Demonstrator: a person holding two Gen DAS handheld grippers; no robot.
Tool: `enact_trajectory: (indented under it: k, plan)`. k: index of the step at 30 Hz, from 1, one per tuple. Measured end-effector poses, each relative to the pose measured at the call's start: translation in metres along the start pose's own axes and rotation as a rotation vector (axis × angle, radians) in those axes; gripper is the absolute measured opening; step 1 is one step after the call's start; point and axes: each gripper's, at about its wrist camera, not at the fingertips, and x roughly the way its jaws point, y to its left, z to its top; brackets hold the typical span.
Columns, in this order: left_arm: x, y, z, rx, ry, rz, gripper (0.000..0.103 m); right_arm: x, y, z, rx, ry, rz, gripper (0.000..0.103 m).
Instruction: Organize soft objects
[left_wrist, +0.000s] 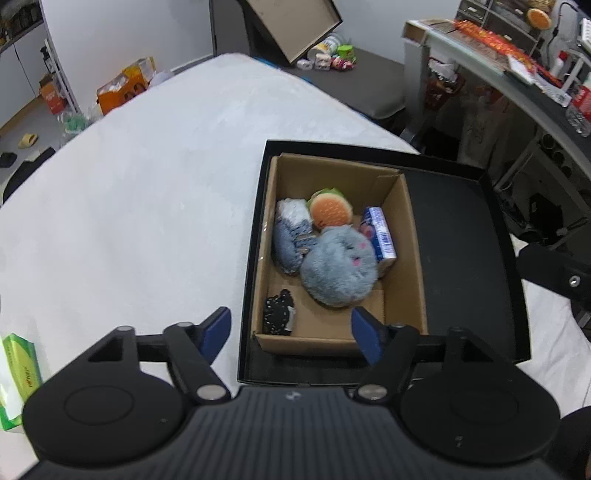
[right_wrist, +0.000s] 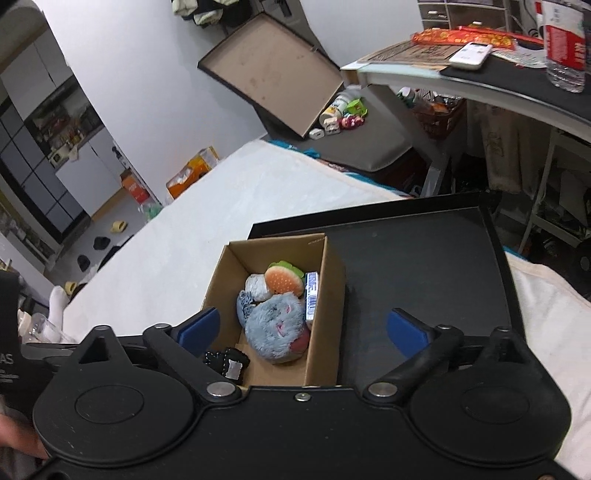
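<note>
Your left claw (left_wrist: 291, 332) and right claw (right_wrist: 312, 330) both hang agape and empty above the carton (left_wrist: 400, 236), which sits in one black tray (left_wrist: 454, 229) on the bed (left_wrist: 147, 184). Inside lie five things: one grey plush (left_wrist: 338, 271), one burger (left_wrist: 330, 210), one knit toy (left_wrist: 291, 236), one blue pack (left_wrist: 378, 234), one black pouch (left_wrist: 279, 314).

The right gripper (right_wrist: 317, 326) hung with jaws wide apart and nothing between them above a cardboard box (right_wrist: 324, 325). Inside lay a grey plush mouse (right_wrist: 275, 328), a plush hamburger (right_wrist: 284, 278) and a blue-and-white carton (right_wrist: 312, 295).
</note>
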Motion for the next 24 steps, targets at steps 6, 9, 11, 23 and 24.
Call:
enact_trajectory:
  k: [6,9,11,23,24]
  plan:
    - [-0.034,-0.019,-0.001,0.016,-0.031,0.012,0.084,-0.017,-0.011,0.000,0.025,-0.007,-0.014,0.103]
    - [-0.050,-0.027,-0.005,0.026,-0.050,0.016,0.086,-0.025,-0.017,-0.001,0.039,-0.012,-0.026,0.103]
    - [-0.058,-0.028,-0.007,0.023,-0.059,0.015,0.088,-0.031,-0.023,-0.002,0.057,-0.020,-0.016,0.103]
    - [-0.107,-0.042,-0.022,-0.004,-0.117,-0.007,0.092,-0.073,-0.029,-0.008,0.040,-0.049,0.002,0.103]
    - [-0.111,-0.044,-0.025,-0.004,-0.123,-0.009,0.092,-0.077,-0.030,-0.009,0.040,-0.051,0.005,0.103]
